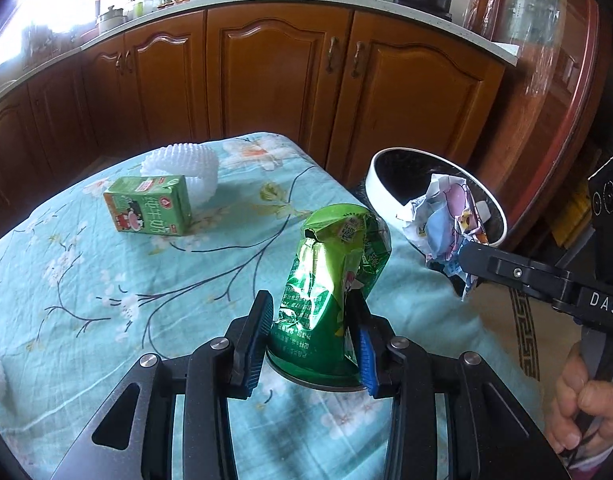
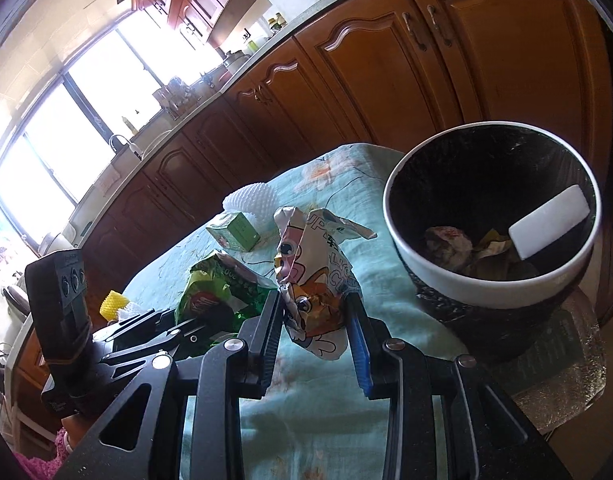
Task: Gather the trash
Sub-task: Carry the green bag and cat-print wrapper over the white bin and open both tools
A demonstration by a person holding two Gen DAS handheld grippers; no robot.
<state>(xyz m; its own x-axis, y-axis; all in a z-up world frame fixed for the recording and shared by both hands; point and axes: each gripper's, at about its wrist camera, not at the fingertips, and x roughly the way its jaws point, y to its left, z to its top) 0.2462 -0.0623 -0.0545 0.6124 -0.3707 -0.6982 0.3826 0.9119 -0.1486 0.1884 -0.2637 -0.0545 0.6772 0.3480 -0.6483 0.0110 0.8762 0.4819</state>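
My left gripper (image 1: 311,308) is shut on a crushed green can (image 1: 330,272), held off the floral tablecloth (image 1: 106,300). My right gripper (image 2: 314,304) is shut on a crumpled cartoon-printed wrapper (image 2: 314,268). The left wrist view shows that wrapper (image 1: 446,216) in front of the white-rimmed trash bin (image 1: 380,184). The bin (image 2: 466,284) has a black liner and stands just off the table's right edge, with crumpled trash and a white slab (image 2: 550,220) inside. In the right wrist view the green can (image 2: 210,284) sits to the left, in the other gripper.
A green milk carton (image 1: 150,206) lies on the cloth with a white foam net (image 1: 182,164) behind it. A yellow foam piece (image 2: 112,302) rests near the table's left edge. Wooden kitchen cabinets (image 1: 274,76) stand behind the table. A person's hand (image 1: 586,408) grips the right tool's handle.
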